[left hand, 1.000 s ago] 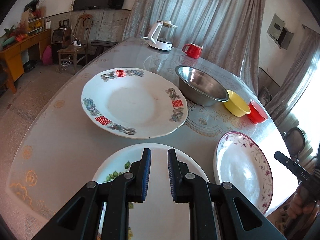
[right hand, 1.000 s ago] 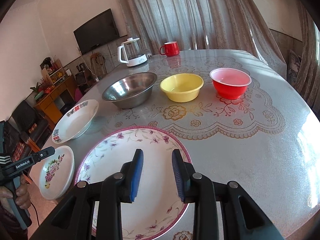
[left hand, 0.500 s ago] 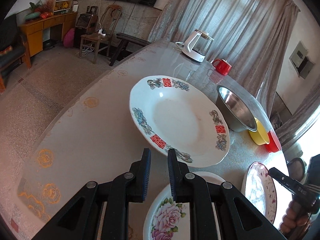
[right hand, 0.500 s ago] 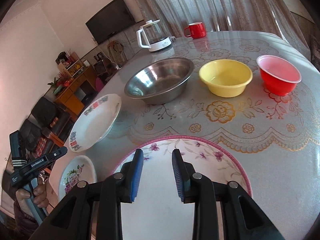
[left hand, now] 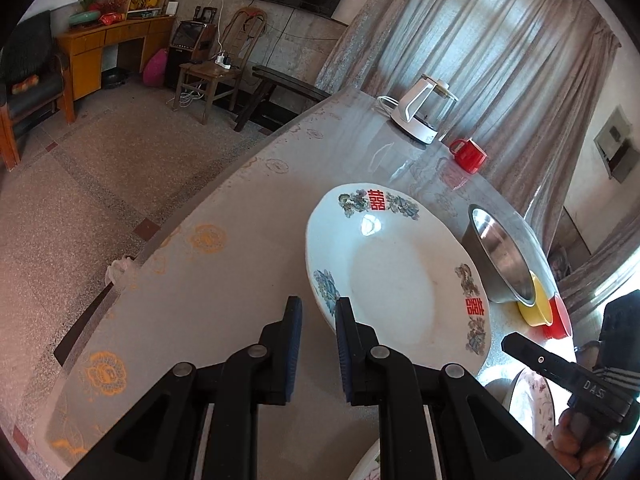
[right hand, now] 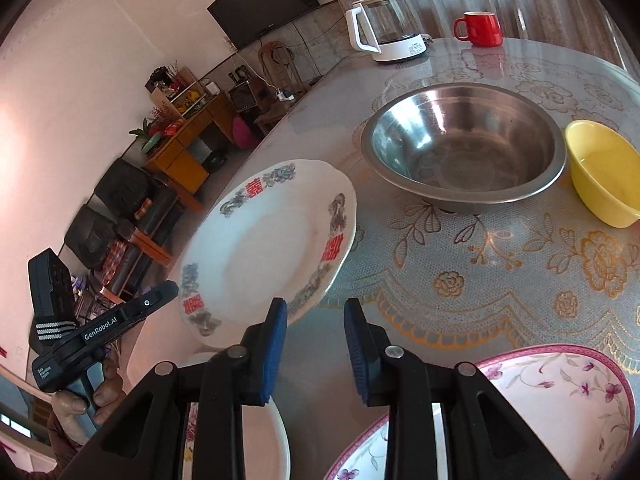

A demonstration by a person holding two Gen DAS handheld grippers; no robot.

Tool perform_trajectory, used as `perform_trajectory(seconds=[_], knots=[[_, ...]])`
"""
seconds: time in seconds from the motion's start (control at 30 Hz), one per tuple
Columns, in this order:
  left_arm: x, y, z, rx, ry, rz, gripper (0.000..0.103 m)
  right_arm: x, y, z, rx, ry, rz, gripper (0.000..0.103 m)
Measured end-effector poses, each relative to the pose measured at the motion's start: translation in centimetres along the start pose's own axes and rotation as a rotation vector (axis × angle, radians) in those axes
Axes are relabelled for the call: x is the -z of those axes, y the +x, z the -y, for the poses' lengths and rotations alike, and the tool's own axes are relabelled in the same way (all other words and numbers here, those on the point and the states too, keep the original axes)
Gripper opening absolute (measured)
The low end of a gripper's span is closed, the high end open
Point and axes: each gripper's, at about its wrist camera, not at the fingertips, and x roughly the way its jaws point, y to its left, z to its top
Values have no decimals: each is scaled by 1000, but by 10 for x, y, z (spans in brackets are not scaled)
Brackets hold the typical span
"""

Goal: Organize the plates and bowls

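Observation:
A white plate with red characters (left hand: 392, 280) (right hand: 264, 248) lies on the table. My left gripper (left hand: 317, 320) is open and empty, its fingertips at that plate's near left rim. My right gripper (right hand: 315, 320) is open and empty, just in front of the same plate's near rim. A pink-rimmed floral plate (right hand: 540, 392) (left hand: 532, 408) lies under the right gripper. A small rose plate (right hand: 276, 432) shows by its left finger. A steel bowl (right hand: 464, 148) (left hand: 500, 264), a yellow bowl (right hand: 604, 172) (left hand: 536, 304) and a red bowl (left hand: 560, 316) stand in a row.
A white kettle (right hand: 384, 24) (left hand: 424, 112) and a red mug (right hand: 480, 28) (left hand: 468, 156) stand at the table's far side. The table edge (left hand: 180, 232) runs along the left, with floor, a chair (left hand: 208, 76) and a cabinet beyond it.
Both grippers have swung left and forward toward the red-character plate. The small rose plate has dropped out of the left view; the red bowl has left the right view.

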Motion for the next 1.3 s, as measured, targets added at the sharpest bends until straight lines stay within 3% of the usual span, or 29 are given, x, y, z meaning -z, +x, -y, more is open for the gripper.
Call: perform_trajectory(seconds=[0.5,0.73,1.1,1.2,1.3], knots=[[-28,32,2,-40,57,-17,18,-19,34,1,66,10,-50,29],[-44,54,6,-8,97,-51,20,-25,49,1,57,12,-75,29],[-63,87,13,31,119,-116,36,-32,67,-1,55,4,-84,32],[-58,84,18,21,151,-118,34,-33,67,0,52,3,-73,32],[-48,77,17,69,147,-138,31,-33,64,0,77,-5,-71,35]])
